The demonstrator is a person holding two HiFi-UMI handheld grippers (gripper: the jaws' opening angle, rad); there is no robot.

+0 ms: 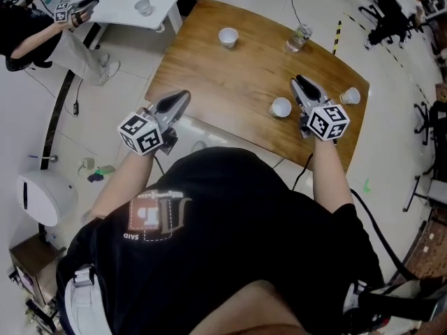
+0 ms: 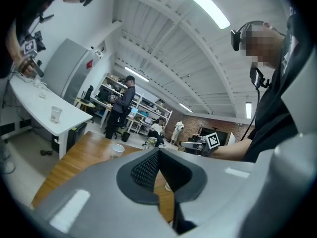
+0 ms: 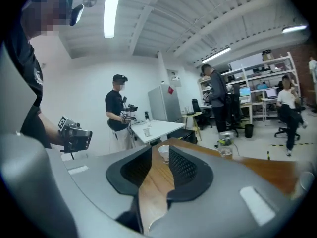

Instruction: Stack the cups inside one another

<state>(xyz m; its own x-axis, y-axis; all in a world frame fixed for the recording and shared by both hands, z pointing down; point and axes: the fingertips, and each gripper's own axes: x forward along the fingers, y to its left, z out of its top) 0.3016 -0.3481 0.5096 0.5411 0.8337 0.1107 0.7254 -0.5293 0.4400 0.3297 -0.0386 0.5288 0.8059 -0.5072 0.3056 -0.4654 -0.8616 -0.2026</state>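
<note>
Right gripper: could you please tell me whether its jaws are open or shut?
Open. The right gripper has its pads apart, with table showing between and nothing gripped.

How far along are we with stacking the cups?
Done: nothing; the far white cup, the near white cup and the right-edge white cup sit apart on the brown wooden table. In hand: nothing; right gripper open, left gripper shut, both empty. Left: all the stacking.

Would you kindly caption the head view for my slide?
Left tool and right tool, empty, at a table with three cups.
</note>
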